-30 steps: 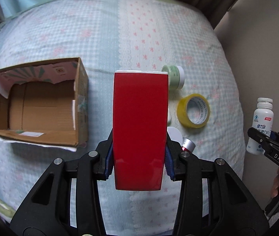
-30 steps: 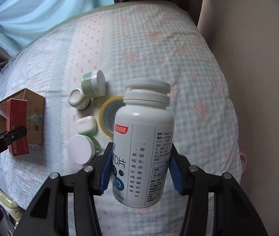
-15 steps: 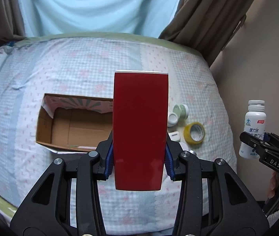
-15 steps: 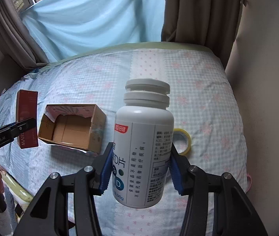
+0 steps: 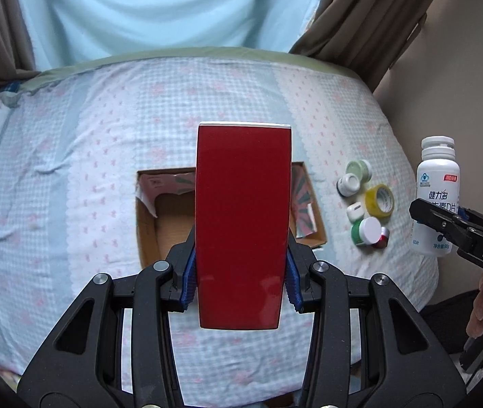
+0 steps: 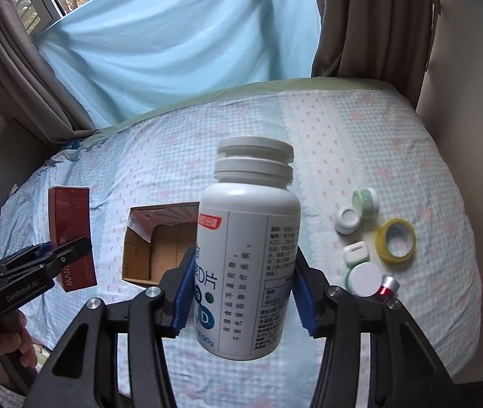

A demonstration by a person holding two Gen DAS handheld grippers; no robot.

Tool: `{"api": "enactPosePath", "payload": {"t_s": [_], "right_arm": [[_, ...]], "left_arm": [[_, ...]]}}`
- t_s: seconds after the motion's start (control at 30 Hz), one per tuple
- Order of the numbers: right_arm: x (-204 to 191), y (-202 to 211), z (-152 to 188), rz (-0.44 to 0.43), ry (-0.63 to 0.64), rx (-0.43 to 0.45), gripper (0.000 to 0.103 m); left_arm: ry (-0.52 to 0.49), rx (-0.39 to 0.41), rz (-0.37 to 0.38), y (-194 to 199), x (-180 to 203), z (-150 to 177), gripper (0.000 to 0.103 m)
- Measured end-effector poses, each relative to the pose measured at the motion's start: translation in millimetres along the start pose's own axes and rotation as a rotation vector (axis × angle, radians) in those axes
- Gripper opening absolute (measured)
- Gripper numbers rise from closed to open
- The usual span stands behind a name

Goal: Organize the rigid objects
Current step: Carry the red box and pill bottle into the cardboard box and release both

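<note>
Pale blue curtains and brown drapes hang behind a bed (image 5: 105, 156) covered in a blue checked sheet with pink flowers. Both grippers are held above it, angled steeply down. One hand (image 6: 6, 346) grips the handle of the left gripper (image 5: 240, 282), whose blue pads are clenched on the sides of a red box (image 5: 241, 224) held upright over an open cardboard box (image 5: 146, 224) lying on the sheet. The right gripper (image 6: 245, 292) is clamped on the lower body of a white supplement bottle (image 6: 251, 265) with its cap on, also in the air, with the cardboard box behind it to the left. On the sheet to the right of the cardboard box lies a cluster: a green jar (image 6: 365, 200), a small white jar (image 6: 347, 219), a yellow tape roll (image 6: 396, 239), a white earbud case (image 6: 355, 251), a white-lidded green jar (image 6: 364, 278) and a small red and silver item (image 6: 387, 287)
</note>
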State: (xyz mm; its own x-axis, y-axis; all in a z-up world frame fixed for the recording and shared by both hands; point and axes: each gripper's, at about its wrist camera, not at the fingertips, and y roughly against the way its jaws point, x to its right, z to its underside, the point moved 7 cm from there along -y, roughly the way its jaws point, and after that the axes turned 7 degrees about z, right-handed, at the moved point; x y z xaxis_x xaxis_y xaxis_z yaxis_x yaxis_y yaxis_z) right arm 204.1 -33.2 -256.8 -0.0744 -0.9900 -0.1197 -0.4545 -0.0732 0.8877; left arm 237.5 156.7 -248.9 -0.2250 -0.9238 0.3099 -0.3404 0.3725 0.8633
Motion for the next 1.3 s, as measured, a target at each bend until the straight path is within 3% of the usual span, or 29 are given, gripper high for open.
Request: {"api": "enactPosePath", "payload": {"t_s": [0.17,0.33,0.83,1.23,1.27,1.3], "right_arm": [[-51.6,-42.2,7.2,-0.040,-0.001,-0.071,0.047],[-77.9,-96.9,9.5,-0.054,-0.033,-0.165,0.047],[-67.2,-268.8,33.7,-0.007,-0.098,-0.468,0.047],[-48.7,-290.3,31.3,-0.017,-0.100,-0.516,0.048],[-48.0,-291.2,29.2,-0.017,-0.100,-0.516,0.048],[-47.3,-290.9,26.7,-0.014,-0.097,-0.508,0.049]], "left_arm": [[-0.015,-0.117,0.008,-42.2,-50.1,7.5,0.038],[-0.023,-0.237,0.015,-94.3,-79.6,17.3,0.038],[-0.087,-0.461,0.000,-234.9,-100.5,26.7,0.038],[-0.242,-0.497,-0.050,-255.5,-86.6,31.1,0.038],[-0.250,-0.498,-0.053,-255.3,-84.6,31.0,0.039],[-0.255,-0.494,-0.049,-253.6,-82.3,30.6,0.049]]}}
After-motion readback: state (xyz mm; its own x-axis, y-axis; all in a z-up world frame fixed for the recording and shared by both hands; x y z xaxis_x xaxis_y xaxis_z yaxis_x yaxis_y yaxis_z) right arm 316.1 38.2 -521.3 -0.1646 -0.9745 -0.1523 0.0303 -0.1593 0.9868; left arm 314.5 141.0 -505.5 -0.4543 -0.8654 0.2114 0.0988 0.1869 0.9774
